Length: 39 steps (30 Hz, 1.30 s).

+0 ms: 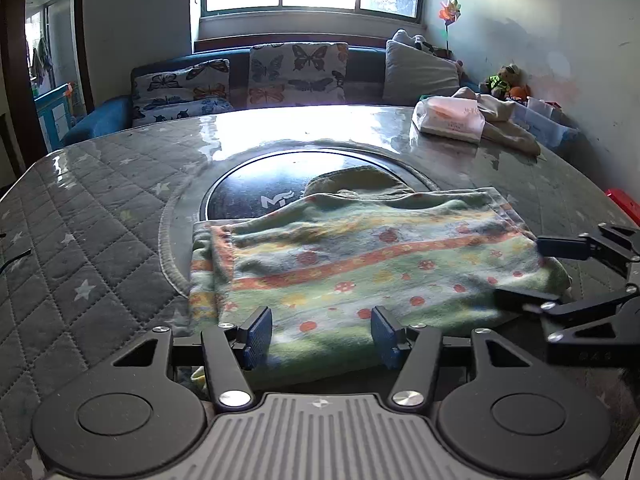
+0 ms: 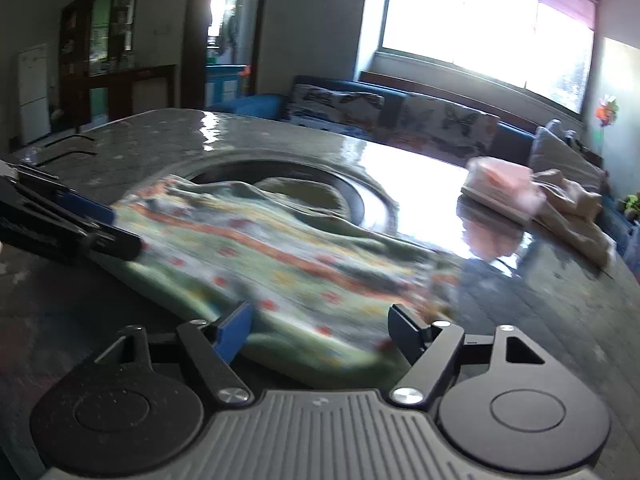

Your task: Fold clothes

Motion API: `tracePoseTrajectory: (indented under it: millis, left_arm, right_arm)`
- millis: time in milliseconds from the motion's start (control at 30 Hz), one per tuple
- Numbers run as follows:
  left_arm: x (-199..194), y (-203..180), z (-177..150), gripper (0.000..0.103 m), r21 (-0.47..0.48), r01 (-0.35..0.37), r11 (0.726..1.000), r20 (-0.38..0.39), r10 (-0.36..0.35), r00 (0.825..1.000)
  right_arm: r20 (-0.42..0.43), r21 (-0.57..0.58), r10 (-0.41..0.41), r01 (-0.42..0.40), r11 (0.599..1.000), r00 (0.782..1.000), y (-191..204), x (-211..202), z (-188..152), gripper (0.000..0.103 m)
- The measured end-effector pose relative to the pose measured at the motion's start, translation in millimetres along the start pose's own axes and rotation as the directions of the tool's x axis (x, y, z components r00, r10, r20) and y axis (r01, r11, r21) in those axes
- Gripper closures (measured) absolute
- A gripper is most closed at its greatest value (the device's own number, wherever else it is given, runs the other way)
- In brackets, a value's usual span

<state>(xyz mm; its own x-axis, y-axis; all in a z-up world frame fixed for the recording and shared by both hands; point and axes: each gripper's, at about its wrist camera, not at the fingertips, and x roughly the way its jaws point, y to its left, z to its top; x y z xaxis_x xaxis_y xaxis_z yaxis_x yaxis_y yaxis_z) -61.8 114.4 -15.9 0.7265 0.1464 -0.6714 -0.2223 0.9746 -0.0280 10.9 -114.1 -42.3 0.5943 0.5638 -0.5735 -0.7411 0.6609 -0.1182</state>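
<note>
Towel folded, near edge hidden (right view blurred); left gripper, right gripper jaws spread.

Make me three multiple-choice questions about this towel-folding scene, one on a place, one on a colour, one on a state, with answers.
1. Where does the patterned towel lie?
A. on the sofa
B. on the table, partly over the round black insert
C. on the floor

2. What colour are the left claw pads?
A. blue
B. red
C. white

3. What state is the right claw in?
A. shut on the towel
B. open
C. out of view

Answers: B, the towel's far edge overlaps the insert; A, both pads show blue; B, its fingers stand apart with the towel beyond them.
</note>
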Motion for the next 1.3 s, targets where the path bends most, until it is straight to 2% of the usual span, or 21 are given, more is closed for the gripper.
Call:
tracePoseTrajectory:
  millis: [300, 500, 833, 1200, 1300]
  left_arm:
    - [-7.5, 12.3, -4.3, 0.042, -0.025, -0.018, 1.0, 0.0, 0.018, 1.0]
    - [-11.5, 22.8, -1.8, 0.036, -0.074, -0.037, 0.997, -0.026, 0.035, 0.999]
    - [-25.4, 29.0, 1.7, 0.022, -0.102, -0.041, 0.994, -0.016, 0.039, 0.999]
    - [-37.1, 27.0, 0.6, 0.001, -0.082, -0.057, 0.995, 0.007, 0.057, 0.998]
    - [-41.1, 28.4, 1.9, 0.0, -0.08, -0.05, 0.996, 0.02, 0.052, 0.998]
  right_arm:
    - [-0.045, 0.104, -0.094, 0.098, 0.99, 0.995, -44.7, -12.7, -19.8, 0.026]
    - [-0.036, 0.11, -0.111, 0.115, 0.987, 0.993, -49.2, -23.2, -21.2, 0.024]
    - [0.041, 0.112, -0.09, 0.085, 0.99, 0.995, -38.6, -39.4, -9.4, 0.0]
    - [0.111, 0.084, -0.042, 0.032, 0.996, 0.993, -18.3, -49.8, 3.9, 0.0]
    - [0.124, 0.074, -0.027, 0.018, 0.997, 0.992, -11.9, -52.1, 8.3, 0.0]
